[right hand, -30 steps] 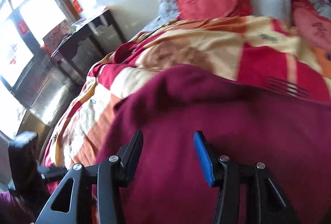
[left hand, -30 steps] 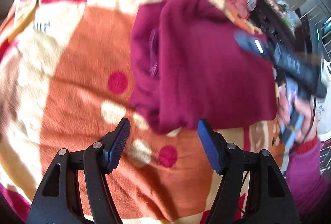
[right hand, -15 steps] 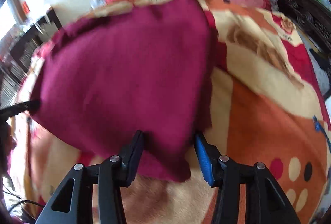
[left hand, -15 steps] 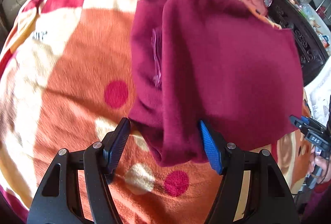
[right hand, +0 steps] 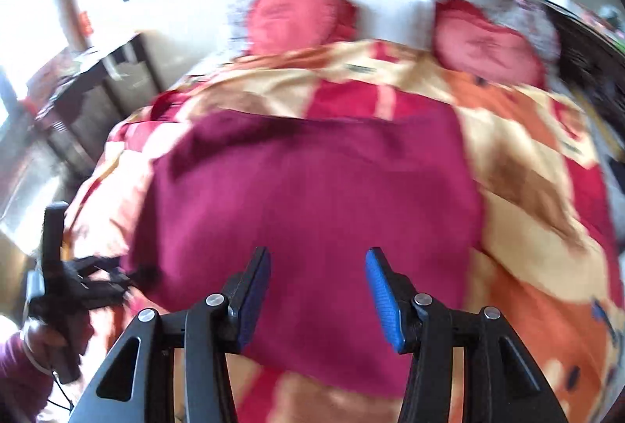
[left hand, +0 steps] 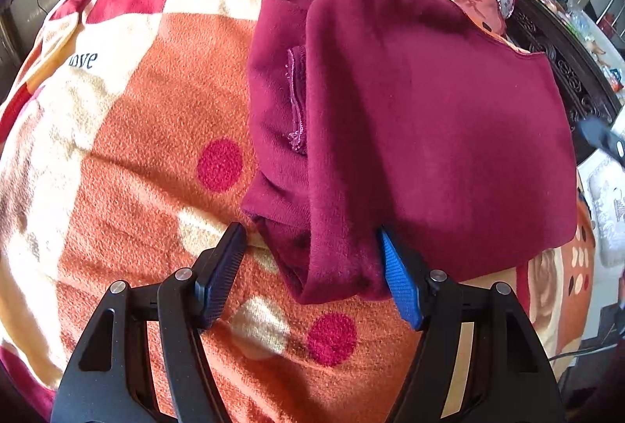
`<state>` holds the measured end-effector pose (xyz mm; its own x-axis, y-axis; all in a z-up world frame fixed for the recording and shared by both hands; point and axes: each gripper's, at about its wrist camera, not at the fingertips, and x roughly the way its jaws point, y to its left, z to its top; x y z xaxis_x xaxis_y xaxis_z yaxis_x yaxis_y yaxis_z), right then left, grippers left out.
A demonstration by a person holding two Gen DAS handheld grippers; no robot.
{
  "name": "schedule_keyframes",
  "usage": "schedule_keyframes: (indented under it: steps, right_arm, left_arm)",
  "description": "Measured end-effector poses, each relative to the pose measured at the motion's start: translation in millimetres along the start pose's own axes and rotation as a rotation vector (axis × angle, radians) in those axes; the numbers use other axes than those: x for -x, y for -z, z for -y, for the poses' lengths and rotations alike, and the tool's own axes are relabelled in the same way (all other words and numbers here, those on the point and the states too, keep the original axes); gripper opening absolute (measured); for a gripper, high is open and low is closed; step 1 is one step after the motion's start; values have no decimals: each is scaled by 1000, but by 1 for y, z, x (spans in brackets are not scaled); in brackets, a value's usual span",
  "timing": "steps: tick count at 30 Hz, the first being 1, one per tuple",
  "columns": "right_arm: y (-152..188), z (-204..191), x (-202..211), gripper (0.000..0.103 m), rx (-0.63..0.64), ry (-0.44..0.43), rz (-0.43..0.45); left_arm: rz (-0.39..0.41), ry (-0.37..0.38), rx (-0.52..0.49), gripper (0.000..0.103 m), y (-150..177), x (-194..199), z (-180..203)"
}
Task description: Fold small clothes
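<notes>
A maroon garment (left hand: 422, 134) lies folded on an orange, cream and red blanket (left hand: 129, 165). A folded-under layer with a seam shows along its left side. My left gripper (left hand: 312, 274) is open, its jaws either side of the garment's near corner. In the right wrist view, blurred by motion, the garment (right hand: 312, 204) spreads across the bed. My right gripper (right hand: 318, 290) is open over its near edge and holds nothing. The left gripper shows at the garment's left edge in that view (right hand: 97, 282).
Red cushions (right hand: 297, 16) and a white pillow (right hand: 394, 13) lie at the head of the bed. A dark carved bed frame (left hand: 566, 71) runs along the right. A dark table (right hand: 93, 71) stands left of the bed by a bright window.
My left gripper has moved in so its open jaws straddle the garment's near corner. My right gripper has swung across the garment and drawn back to its near edge, still open.
</notes>
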<state>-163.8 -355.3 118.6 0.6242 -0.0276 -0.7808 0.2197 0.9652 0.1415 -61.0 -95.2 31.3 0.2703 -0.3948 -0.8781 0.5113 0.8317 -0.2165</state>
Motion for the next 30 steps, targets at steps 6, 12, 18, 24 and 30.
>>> schedule_keyframes:
  steps: [6,12,18,24,30]
  right_arm:
    - [-50,-74,-65,33,135,-105,-2]
    - [-94,-121,-120,33,171,-160,0]
    - [-107,-137,-192,33,170,-105,-116]
    - [-113,-128,-184,33,109,-133,-123]
    - [-106,-140,-159,50,113,-181,-140]
  left_arm:
    - [11,6,3,69,6,1,-4]
    - [13,24,13,71,10,-2,-9]
    - [21,30,18,73,12,-4,-13]
    - [27,28,11,74,14,-7,-14]
    - [31,24,20,74,17,-8,-12]
